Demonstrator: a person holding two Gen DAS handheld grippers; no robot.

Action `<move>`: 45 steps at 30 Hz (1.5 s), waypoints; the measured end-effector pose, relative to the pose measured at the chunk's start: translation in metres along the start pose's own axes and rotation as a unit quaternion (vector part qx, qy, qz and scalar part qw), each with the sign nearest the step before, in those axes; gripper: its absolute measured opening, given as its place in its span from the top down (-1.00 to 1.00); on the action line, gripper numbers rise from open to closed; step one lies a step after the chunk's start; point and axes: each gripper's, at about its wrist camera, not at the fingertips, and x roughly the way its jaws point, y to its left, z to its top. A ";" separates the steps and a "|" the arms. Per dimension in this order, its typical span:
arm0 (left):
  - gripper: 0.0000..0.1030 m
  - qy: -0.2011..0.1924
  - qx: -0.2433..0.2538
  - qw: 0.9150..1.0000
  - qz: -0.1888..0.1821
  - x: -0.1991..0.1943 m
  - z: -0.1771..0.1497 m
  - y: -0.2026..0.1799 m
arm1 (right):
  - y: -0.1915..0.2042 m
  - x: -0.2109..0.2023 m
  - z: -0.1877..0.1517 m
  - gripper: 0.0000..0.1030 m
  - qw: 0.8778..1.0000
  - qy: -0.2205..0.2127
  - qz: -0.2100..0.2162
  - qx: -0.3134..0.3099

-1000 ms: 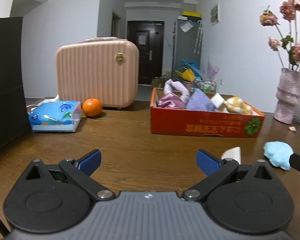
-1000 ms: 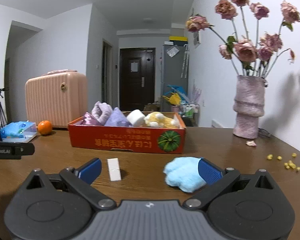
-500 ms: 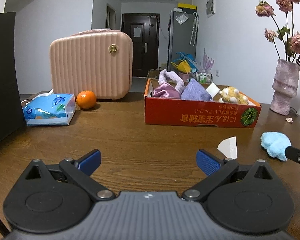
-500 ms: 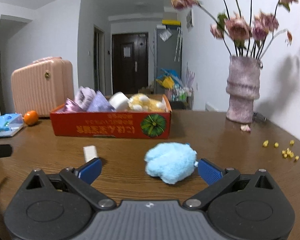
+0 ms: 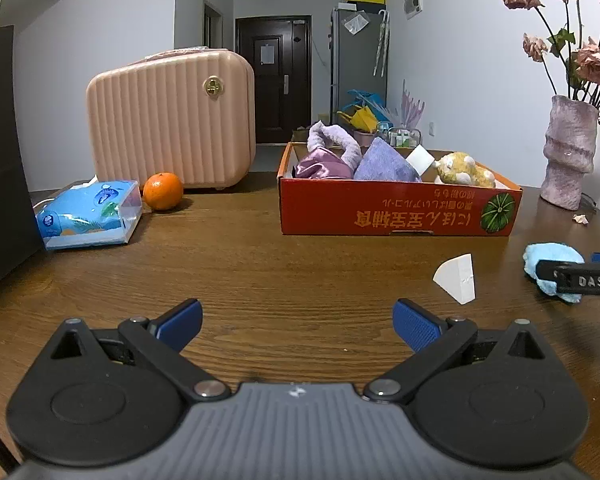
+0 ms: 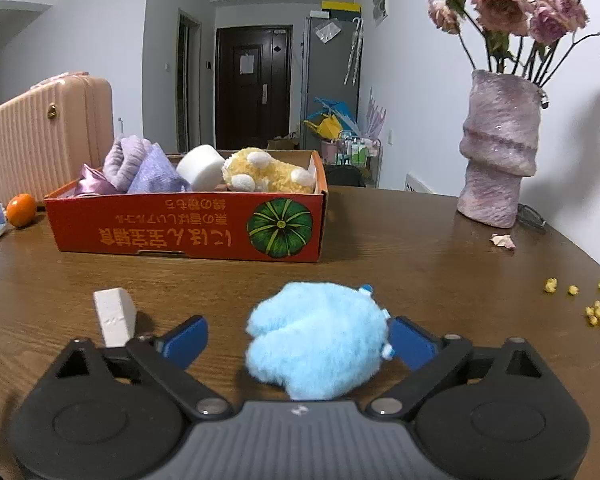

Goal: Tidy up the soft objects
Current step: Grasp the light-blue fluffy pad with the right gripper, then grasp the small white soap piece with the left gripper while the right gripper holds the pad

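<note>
the blue plush [image 6: 314, 342] lies on the worktop [image 6: 420, 264] between your right gripper [image 6: 296, 338] fingers, spread wide; its long axis is hard to make out, near end hidden. your left gripper [image 5: 298, 326] is open, empty. the red box [image 6: 188, 228] sits beyond.

Counted on the wooden table [image 5: 260, 272]: 1 red cardboard box [image 5: 396, 210], holding 5 soft items: 1 satin purple cloth [image 5: 320, 168], 1 fuzzy lavender piece [image 5: 336, 140], 1 purple towel [image 5: 384, 166], 1 white sponge roll [image 6: 200, 166], 1 yellow plush [image 6: 268, 172]. Outside the box, lower frame: 1 blue plush [image 6: 316, 340], 1 white wedge sponge [image 5: 458, 278]. Left side: 1 orange [image 5: 163, 191], 1 tissue pack [image 5: 86, 214], 1 pink suitcase [image 5: 172, 120]. Right side: 1 vase [image 6: 498, 148].
</note>
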 end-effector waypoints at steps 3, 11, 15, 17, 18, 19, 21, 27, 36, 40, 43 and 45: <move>-1.00 0.003 -0.002 1.000 -0.003 0.002 0.001 -0.002 | -0.002 0.009 0.003 -0.76 1.000 0.012 0.001 0.005; -1.00 0.004 0.005 1.000 -0.008 0.005 0.000 -0.009 | -0.006 0.016 0.004 -0.54 1.000 0.025 -0.001 0.015; -1.00 0.005 0.002 1.000 -0.005 0.006 0.001 -0.009 | -0.008 0.017 0.004 -0.45 0.999 0.027 0.006 0.020; -1.00 0.003 0.002 1.000 -0.002 0.005 0.001 -0.009 | -0.008 0.015 0.004 -0.37 1.000 0.021 0.009 0.019; -1.00 0.002 0.002 1.000 -0.001 0.005 0.001 -0.009 | -0.008 0.013 0.003 -0.32 1.000 0.016 0.010 0.017; -1.00 0.000 0.003 1.000 0.000 0.005 0.001 -0.009 | -0.007 0.010 0.003 -0.27 1.000 0.010 0.010 0.016; -1.00 -0.003 0.004 1.000 0.003 0.004 0.001 -0.009 | -0.007 0.002 0.002 -0.26 1.000 -0.004 0.015 0.017; -1.00 -0.003 0.004 1.000 -0.001 0.003 0.001 -0.009 | -0.006 -0.033 0.000 -0.25 0.997 -0.054 0.039 0.029; -1.00 0.007 -0.001 1.000 -0.004 0.006 0.001 -0.008 | 0.003 -0.054 -0.003 -0.25 0.995 -0.083 0.057 0.016; -1.00 0.016 -0.002 1.000 -0.014 0.009 0.003 -0.013 | 0.001 -0.054 -0.002 -0.25 0.994 -0.087 0.056 0.021; -1.00 0.023 0.004 0.999 -0.025 0.014 0.005 -0.025 | 0.000 -0.054 -0.002 -0.25 0.994 -0.087 0.055 0.023; -1.00 0.026 0.013 0.999 -0.033 0.019 0.006 -0.037 | -0.001 -0.054 -0.003 -0.25 0.994 -0.089 0.055 0.025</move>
